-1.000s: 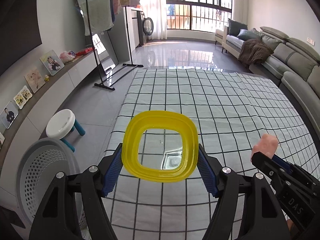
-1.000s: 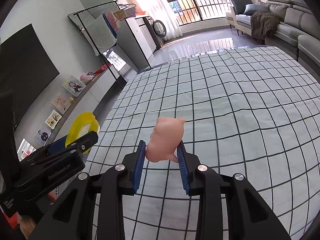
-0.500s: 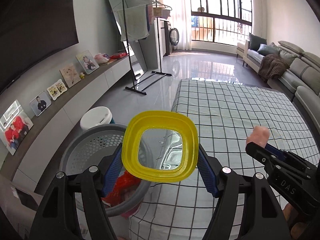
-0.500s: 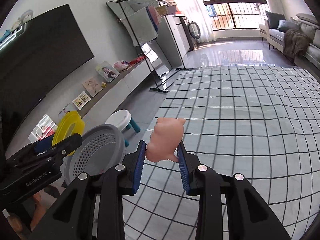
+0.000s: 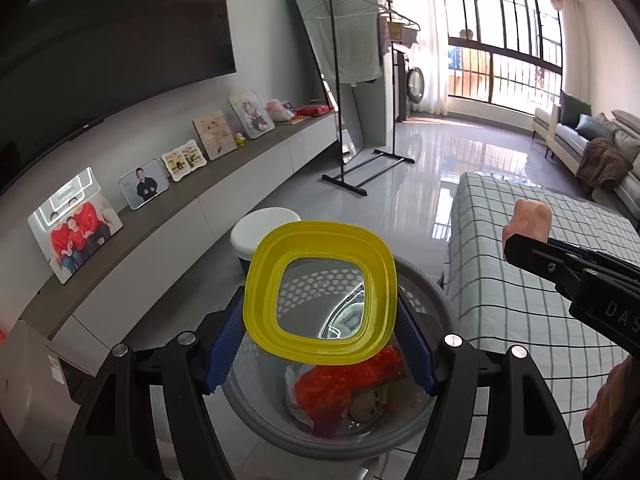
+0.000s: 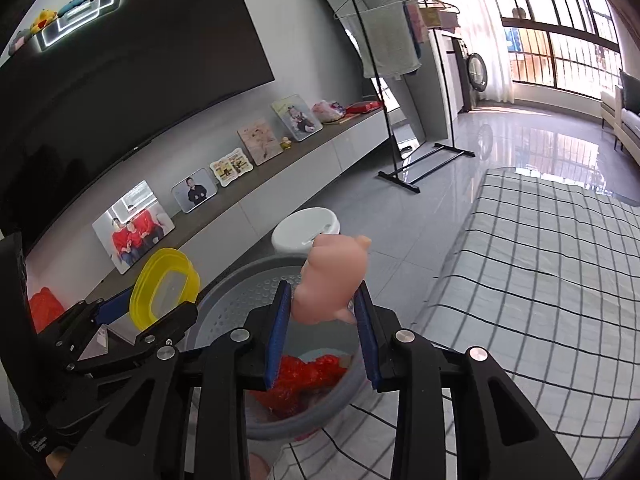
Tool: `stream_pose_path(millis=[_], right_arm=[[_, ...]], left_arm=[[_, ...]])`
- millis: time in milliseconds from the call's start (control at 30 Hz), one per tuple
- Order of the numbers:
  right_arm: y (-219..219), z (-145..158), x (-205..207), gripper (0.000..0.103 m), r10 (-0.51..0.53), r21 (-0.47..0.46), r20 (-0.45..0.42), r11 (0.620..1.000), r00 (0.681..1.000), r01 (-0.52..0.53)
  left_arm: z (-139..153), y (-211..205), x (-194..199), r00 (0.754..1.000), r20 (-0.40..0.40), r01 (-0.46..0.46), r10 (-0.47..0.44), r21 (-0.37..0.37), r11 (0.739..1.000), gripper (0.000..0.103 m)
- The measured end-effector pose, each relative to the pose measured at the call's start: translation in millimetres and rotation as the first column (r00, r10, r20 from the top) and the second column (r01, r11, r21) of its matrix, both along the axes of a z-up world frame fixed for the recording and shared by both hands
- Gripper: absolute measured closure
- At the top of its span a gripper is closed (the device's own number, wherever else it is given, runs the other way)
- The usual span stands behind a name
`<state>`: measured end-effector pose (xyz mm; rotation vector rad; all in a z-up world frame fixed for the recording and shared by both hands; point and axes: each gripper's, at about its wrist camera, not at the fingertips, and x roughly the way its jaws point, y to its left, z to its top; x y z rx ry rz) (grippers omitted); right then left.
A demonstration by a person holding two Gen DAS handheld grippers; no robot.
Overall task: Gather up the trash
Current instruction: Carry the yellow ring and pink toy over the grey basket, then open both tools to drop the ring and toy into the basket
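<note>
My left gripper [image 5: 318, 332] is shut on a yellow-rimmed clear lid [image 5: 260, 292], held over a grey perforated basket [image 5: 434, 296]. The basket holds red crinkled wrapping [image 5: 340, 384] and other scraps. My right gripper [image 6: 322, 322] is shut on a pink toy pig [image 6: 334, 276], above the same basket [image 6: 240, 304]. In the left wrist view the right gripper [image 5: 520, 240] comes in from the right with the pig [image 5: 528, 220]. In the right wrist view the left gripper's fingers [image 6: 168, 316] and lid [image 6: 164, 284] sit at the left.
The basket stands on the floor beside a table with a checked cloth [image 5: 540, 272]. A white stool [image 5: 264, 232] is just behind the basket. A low shelf with framed photos [image 5: 176, 184] runs along the left wall. A clothes rack [image 5: 360, 80] stands further back.
Both grippers have swung left, off the checked cloth, and now hang over the grey basket. The lid and the pig stay gripped as before.
</note>
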<state>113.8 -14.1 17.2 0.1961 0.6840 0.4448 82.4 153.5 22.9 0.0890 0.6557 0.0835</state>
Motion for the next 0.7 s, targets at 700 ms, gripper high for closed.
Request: stream_pose_path(millis=[700], right_arm=[[51, -60, 25, 0.071, 0.125, -0.072, -0.131, 0.988, 0.984, -0.135]], left_arm=[[-48, 45, 24, 0.994, -0.090, -0.058, 0.056, -0.025, 0.998, 0.033]])
